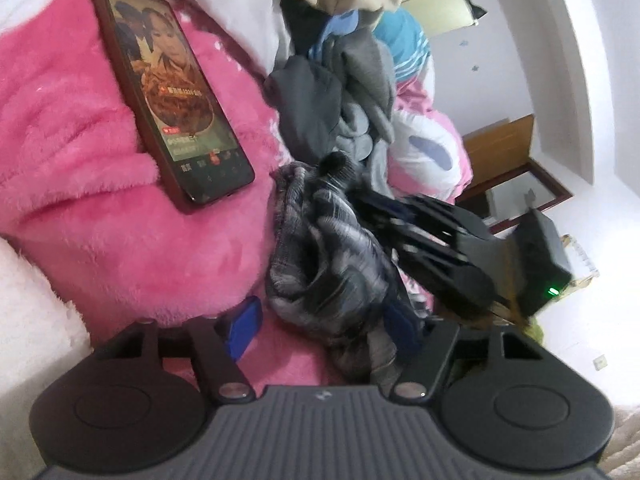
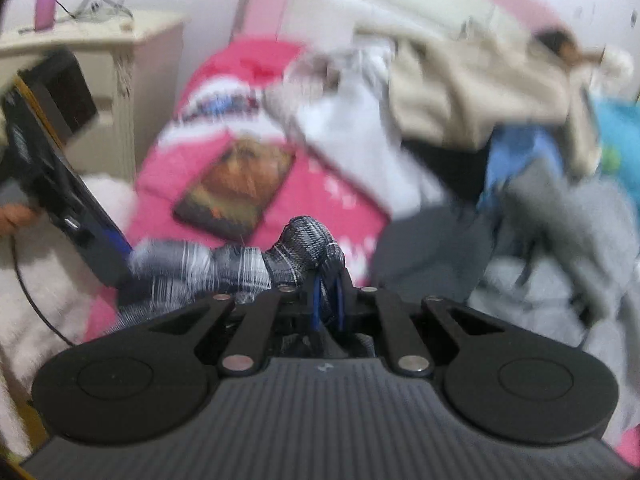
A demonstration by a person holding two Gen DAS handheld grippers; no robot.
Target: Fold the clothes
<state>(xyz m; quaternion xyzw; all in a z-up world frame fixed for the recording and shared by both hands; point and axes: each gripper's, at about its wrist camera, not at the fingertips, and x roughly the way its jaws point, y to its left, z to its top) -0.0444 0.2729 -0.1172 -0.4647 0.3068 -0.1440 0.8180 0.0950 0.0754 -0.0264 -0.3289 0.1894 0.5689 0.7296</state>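
Grey striped garment (image 1: 320, 248): we find it bunched on the pink fleece blanket (image 1: 100, 208), hemmed in by the phone (image 1: 172, 96) just left of it and the clothes pile (image 1: 352, 92) behind, with white bedding (image 1: 36, 320) off the blanket's left edge the only free ground. Our right tongs (image 2: 326, 300) are clenched on one end of it, the cloth pinched between the blue pads. Our left tongs (image 1: 320, 328) stand released, blue pads either side of the near end, neither pressing it.
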